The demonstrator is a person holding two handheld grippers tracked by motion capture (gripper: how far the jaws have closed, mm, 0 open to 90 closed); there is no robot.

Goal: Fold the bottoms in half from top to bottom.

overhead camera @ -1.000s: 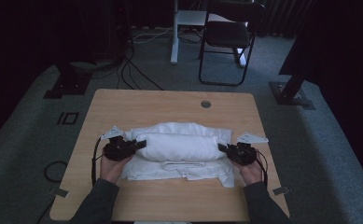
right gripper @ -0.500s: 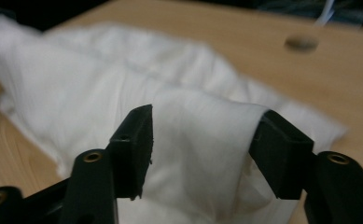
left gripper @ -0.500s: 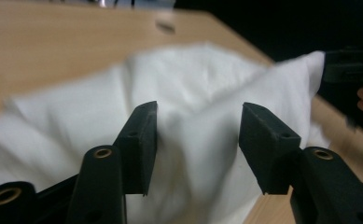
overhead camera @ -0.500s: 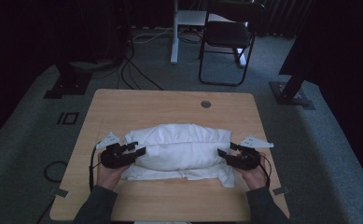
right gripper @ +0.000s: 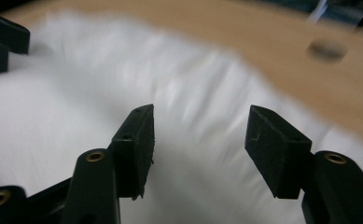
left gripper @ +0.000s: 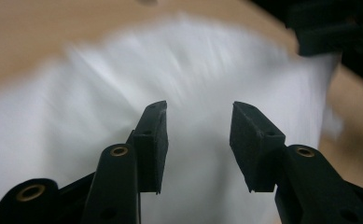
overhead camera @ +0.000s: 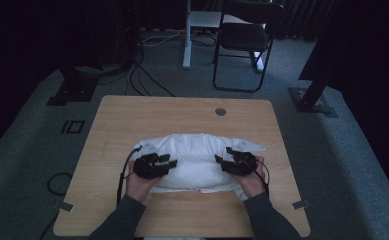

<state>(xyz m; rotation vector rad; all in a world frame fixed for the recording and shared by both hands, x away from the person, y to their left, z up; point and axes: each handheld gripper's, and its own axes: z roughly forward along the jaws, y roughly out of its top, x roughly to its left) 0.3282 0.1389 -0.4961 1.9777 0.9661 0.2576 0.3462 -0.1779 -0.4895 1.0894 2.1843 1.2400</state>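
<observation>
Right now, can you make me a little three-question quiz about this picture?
1. True or false: the white pillow lies on the wooden table.
2. What stands on the floor beyond the table? A) a black chair B) a bicycle C) a ladder
3. Fill in: the jaws of the left gripper and the right gripper stand ____, with nothing pinched between them.

Key: 1 true; 2 A; 3 open
</observation>
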